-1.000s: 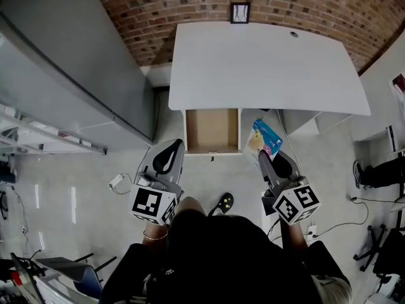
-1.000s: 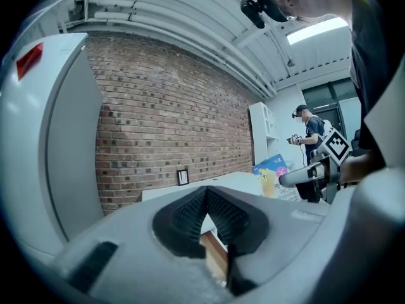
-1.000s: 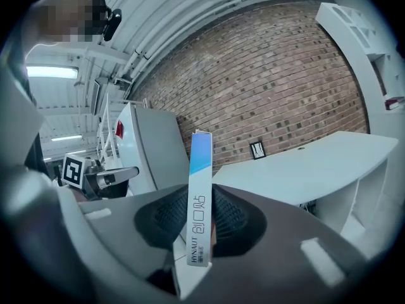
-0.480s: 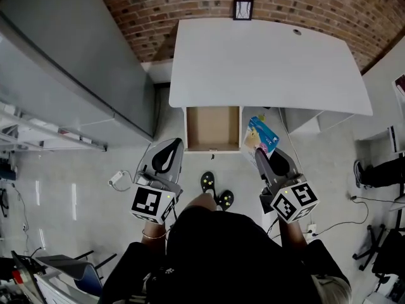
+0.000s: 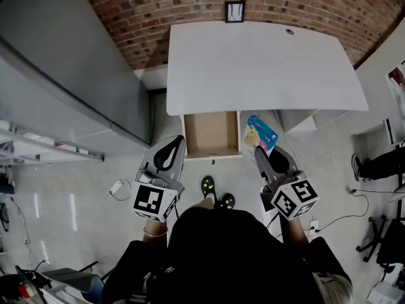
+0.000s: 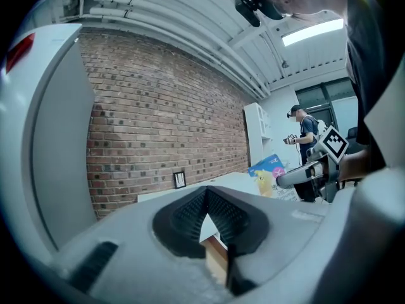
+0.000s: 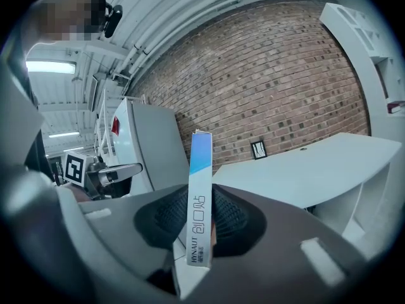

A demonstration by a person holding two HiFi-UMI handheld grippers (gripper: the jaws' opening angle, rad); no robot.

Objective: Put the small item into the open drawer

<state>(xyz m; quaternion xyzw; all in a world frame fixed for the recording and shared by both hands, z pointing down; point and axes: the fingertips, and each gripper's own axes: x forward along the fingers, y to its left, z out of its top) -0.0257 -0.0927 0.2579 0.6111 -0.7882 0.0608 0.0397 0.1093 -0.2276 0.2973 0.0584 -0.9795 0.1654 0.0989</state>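
Head view first: gripping the box (image 5: 261,133) in the right tongs (image 5: 260,152), out past the tips, colourful face up. Holding it just ahead of those tongs and just right of the open drawer (image 5: 212,132), outside the drawer's right wall, over the floor (image 5: 95,189). Pointing the left tongs (image 5: 169,149) toward the drawer's near left corner, just short of it, carrying nothing. Drawer ahead of and between both tongs, tucked under the near edge of the white counter (image 5: 259,65). Far ahead of both tongs, past the counter, a brick wall (image 5: 190,5) with a small dark frame (image 5: 235,11). Behind the tips and between the tongs, two dark shoes (image 5: 207,183) on the floor.

Over to the left gripper view: pads (image 6: 186,217) pressed together at the tips, nothing between them, only a small wedge of gap lower down. Through that wedge, a glimpse of the counter's edge and the drawer's wooden wall. Off to the right of these tongs, the box in the other tongs' grip.

Now the right gripper view: clamped firmly on the box, seen edge-on, standing nearly upright between the pads and rising well past the tips. Gripped at its lower end; blue at the top, white with print below. Ahead and to the right of these tongs, the counter; off to the left, the left tongs.
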